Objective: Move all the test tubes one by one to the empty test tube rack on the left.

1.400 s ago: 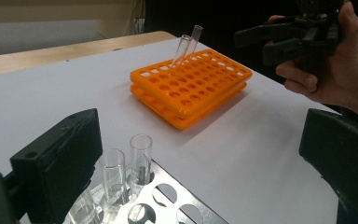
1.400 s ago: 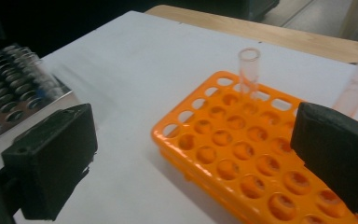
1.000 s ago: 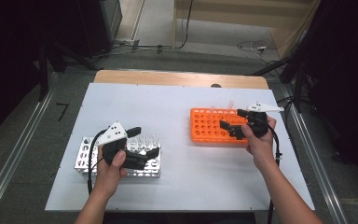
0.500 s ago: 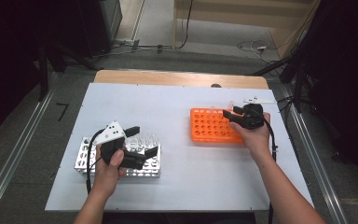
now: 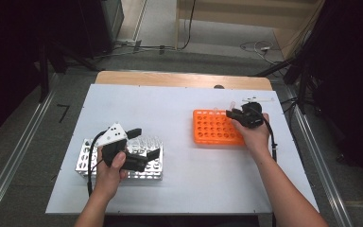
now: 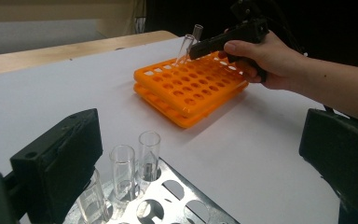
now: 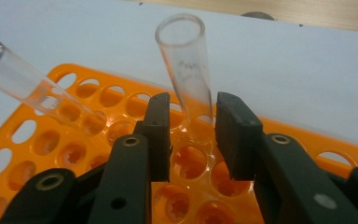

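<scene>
While the person's left hand rests over a metal rack (image 5: 86, 161) at the near left of the white worktop (image 5: 179, 189), the right gripper (image 7: 192, 137) works at the far edge of an orange rack (image 5: 215, 127) on the right. Its two black fingers (image 7: 237, 130) have just been closing, and a clear glass tube (image 7: 189, 70) stands between them, rising tilted out of a hole in the back row. A narrow gap shows between the tube and each finger, so the fingers are drawn in close around the glass without clearly pressing it. To the left of these fingers a second tube (image 7: 23, 84) leans steeply away, its foot in a nearby hole of the same rack. In the left gripper view the right gripper (image 6: 205, 45) reaches the two tubes at the far corner of the orange rack.

The left gripper (image 5: 147, 142) is held level above the metal rack with its fingers (image 6: 58, 158) spread wide and nothing between them. Just ahead of the left finger, three clear tubes (image 6: 149, 154) stand upright in a row in the metal rack's holes, close beside that finger. The orange rack lies well beyond these fingers, across bare worktop.
</scene>
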The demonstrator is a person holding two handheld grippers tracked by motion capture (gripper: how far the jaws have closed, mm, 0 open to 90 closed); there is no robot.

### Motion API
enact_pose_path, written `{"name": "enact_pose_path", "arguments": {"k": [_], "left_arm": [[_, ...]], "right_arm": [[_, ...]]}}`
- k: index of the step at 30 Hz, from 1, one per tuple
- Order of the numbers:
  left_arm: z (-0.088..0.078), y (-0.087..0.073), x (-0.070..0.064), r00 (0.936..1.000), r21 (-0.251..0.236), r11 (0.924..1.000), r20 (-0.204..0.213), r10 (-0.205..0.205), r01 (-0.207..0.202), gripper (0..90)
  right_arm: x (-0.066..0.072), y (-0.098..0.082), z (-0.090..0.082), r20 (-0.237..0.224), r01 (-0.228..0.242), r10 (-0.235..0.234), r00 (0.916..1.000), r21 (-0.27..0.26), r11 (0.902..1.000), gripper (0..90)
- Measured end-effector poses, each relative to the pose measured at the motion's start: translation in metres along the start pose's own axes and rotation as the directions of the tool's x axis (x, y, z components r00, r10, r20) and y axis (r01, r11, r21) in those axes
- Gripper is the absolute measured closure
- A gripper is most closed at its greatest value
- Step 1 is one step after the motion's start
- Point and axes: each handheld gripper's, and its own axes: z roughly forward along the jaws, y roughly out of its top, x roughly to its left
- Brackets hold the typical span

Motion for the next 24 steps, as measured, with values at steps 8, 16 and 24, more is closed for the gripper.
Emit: {"name": "enact_pose_path", "arguments": {"k": [8, 16, 24], "left_arm": [[0.0012, -0.0003, -0.0008, 1.0, -0.003, 1.0, 0.004, 0.0, 0.0, 0.0], [0.0011, -0.0003, -0.0008, 1.0, -0.003, 1.0, -0.004, 0.003, -0.003, 0.0], [0.0016, 0.0, -0.002, 1.0, 0.0, 1.0, -0.005, 0.008, -0.008, 0.0]], "right_arm": [[0.0036, 0.005, 0.0065, 0.044, 0.01, -0.011, 0.999, 0.029, 0.9995, 69.2], [0.002, 0.006, 0.0081, 0.048, 0.005, -0.006, 0.9988, 0.024, 0.9997, 72.6], [0.0036, 0.0069, 0.01, 0.074, 0.006, -0.007, 0.9973, 0.015, 0.9999, 72.5]]}}
